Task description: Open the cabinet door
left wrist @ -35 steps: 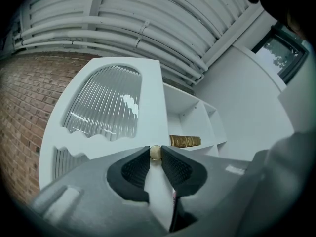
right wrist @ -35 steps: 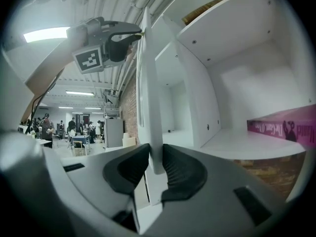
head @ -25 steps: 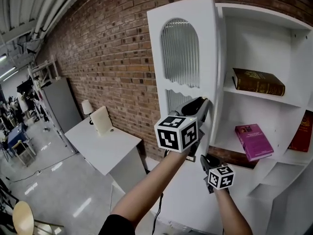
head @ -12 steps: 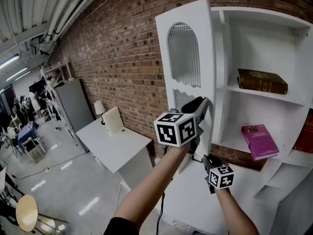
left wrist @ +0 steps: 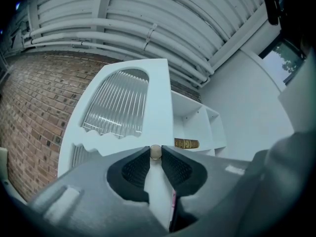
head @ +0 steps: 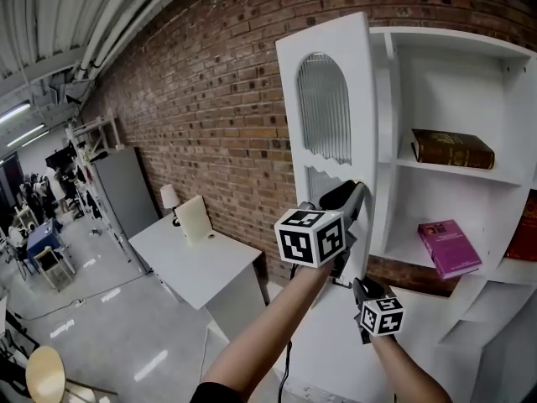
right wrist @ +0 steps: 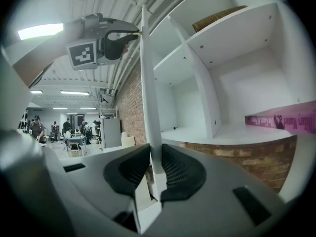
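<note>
Head view | L gripper (head: 358, 190) pinches knob (left wrist: 155, 152); R gripper (head: 360, 284) pinches cabinet door (head: 361, 99) edge

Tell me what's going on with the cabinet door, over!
Left gripper shut on cabinet door edge, at the knob. Right gripper shut on same edge, lower down. Door stands wide open. Nothing seen in its way.

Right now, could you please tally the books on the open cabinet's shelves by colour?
Brown book: 1
Magenta book: 1
Red book: 1
Total: 3
</note>
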Available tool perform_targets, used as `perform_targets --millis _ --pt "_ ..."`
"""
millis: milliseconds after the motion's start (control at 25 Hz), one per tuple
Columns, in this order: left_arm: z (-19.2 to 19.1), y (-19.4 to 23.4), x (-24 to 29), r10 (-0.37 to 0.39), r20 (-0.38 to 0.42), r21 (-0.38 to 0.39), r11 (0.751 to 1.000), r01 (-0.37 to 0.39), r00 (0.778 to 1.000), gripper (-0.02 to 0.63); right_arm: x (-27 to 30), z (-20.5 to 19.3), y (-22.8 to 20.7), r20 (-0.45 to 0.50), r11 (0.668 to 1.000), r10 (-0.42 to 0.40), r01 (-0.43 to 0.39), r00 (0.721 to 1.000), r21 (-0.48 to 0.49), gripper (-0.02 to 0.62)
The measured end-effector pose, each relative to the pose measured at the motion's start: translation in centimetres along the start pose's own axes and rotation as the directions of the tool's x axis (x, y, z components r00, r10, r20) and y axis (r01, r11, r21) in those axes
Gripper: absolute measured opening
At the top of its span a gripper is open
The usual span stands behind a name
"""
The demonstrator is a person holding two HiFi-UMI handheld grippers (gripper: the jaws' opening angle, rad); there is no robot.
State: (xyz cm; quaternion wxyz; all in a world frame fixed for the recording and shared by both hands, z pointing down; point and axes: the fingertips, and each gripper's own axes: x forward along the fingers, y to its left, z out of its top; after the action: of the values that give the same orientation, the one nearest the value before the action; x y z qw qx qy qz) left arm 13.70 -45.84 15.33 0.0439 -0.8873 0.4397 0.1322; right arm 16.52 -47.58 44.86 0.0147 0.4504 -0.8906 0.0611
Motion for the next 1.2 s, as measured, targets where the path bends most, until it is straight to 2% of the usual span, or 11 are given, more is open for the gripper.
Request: perform_targets --millis 600,1200 --pt "0.7 0.4 -2.5 -0.065 -0.016 -0.018 0.998 0.064 0.998 0.080 -0.5 -0.4 2.7 -0.001 0.998 -0.056 0.056 0.998 0.003 0.071" --pt "2.1 2.3 -7.6 -0.108 -0.024 -0.102 0.989 0.105 0.994 0.084 -1.0 -1.1 8.5 -0.012 0.996 -0.083 0.083 0.996 -0.022 0.066"
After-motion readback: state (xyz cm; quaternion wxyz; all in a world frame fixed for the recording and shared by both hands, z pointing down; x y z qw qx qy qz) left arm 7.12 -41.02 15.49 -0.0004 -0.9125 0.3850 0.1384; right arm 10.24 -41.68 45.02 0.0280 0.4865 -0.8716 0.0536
